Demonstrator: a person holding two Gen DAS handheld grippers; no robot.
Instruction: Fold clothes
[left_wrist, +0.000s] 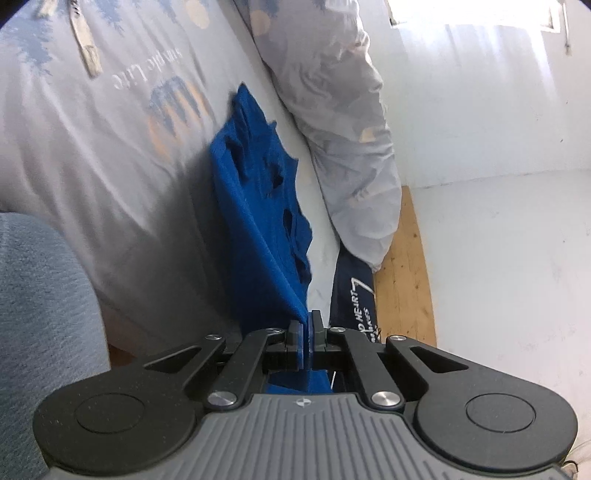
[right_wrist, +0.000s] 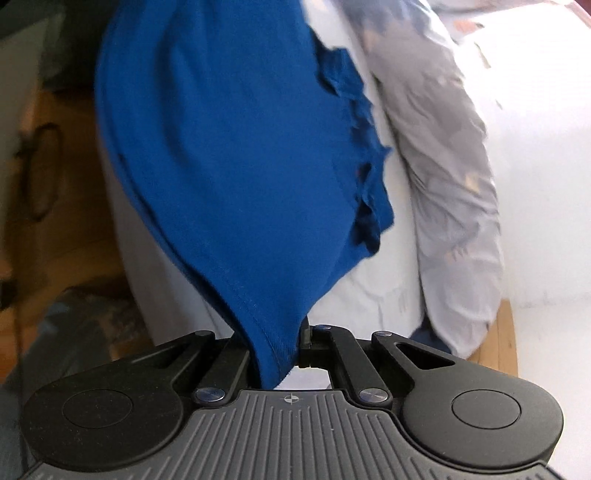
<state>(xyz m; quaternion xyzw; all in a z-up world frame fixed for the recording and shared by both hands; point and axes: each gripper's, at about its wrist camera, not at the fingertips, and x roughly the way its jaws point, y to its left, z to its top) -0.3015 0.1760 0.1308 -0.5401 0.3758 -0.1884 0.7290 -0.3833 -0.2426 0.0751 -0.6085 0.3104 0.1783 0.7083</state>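
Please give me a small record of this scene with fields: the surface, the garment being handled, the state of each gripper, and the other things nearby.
surface: bed sheet, pale, printed with trees and words
garment: blue shirt, lifted, hanging from both grippers
left gripper: jaws shut on the blue shirt's edge
right gripper: jaws shut on the blue shirt's hem
nearby: grey printed duvet beside the shirt; dark navy cloth with white lettering; wooden floor
fold: not yet made

1. Daylight enters from a window (left_wrist: 476, 22), overexposed to white glare.
2. The white wall (left_wrist: 509, 236) is washed out.
3. Right wrist view: motion blur throughout, strongest over the wooden floor (right_wrist: 70, 206) at left.
4. Fisheye curvature bends both frames' edges; corners vignette dark.
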